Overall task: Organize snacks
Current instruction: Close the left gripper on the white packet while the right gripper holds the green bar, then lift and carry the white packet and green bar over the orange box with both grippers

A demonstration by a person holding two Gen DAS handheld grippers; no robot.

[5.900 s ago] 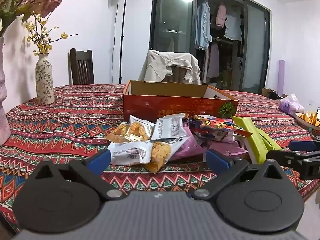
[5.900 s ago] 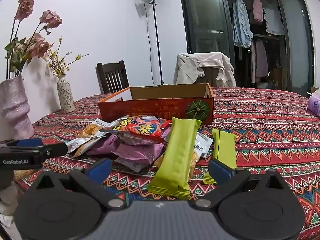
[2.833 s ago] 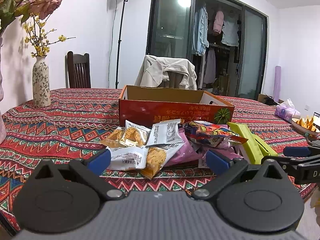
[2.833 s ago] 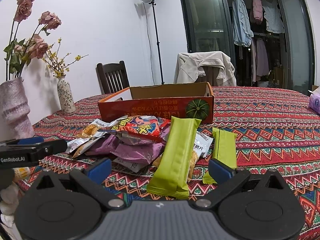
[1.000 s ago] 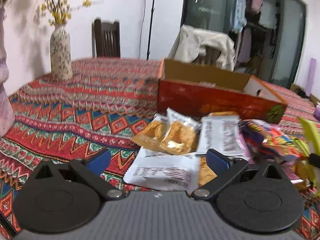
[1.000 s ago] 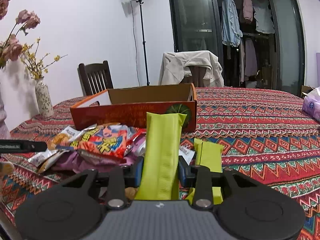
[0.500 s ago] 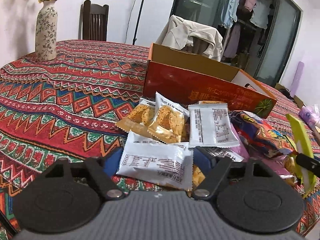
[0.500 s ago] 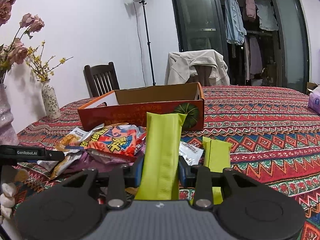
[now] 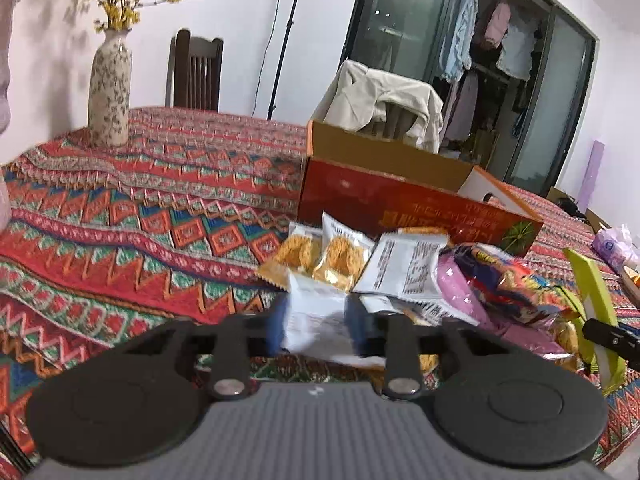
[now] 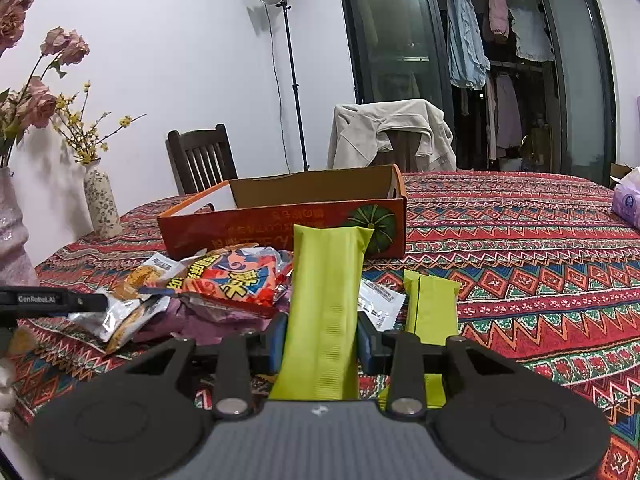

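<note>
On the patterned tablecloth a pile of snack packets (image 9: 404,268) lies in front of an open orange cardboard box (image 9: 400,204). My left gripper (image 9: 316,322) is at the near edge of the pile. Its jaws are closing, and the blue pads pinch a white snack packet (image 9: 316,312). My right gripper (image 10: 322,344) is shut on a long green packet (image 10: 326,280), which points toward the box (image 10: 280,224). A second green packet (image 10: 430,308) lies just right of it. A red printed bag (image 10: 236,276) tops the pile on the left.
A flowered vase (image 9: 109,92) stands at the table's far left, with a larger pale vase (image 10: 12,232) nearer. Two chairs, one draped with a jacket (image 10: 388,132), stand behind the table. A purple tissue pack (image 10: 628,200) lies at the far right.
My left gripper moved in to the pile's near edge and its wide-open jaws closed around the white packet. The right gripper kept its hold on the long green packet.
</note>
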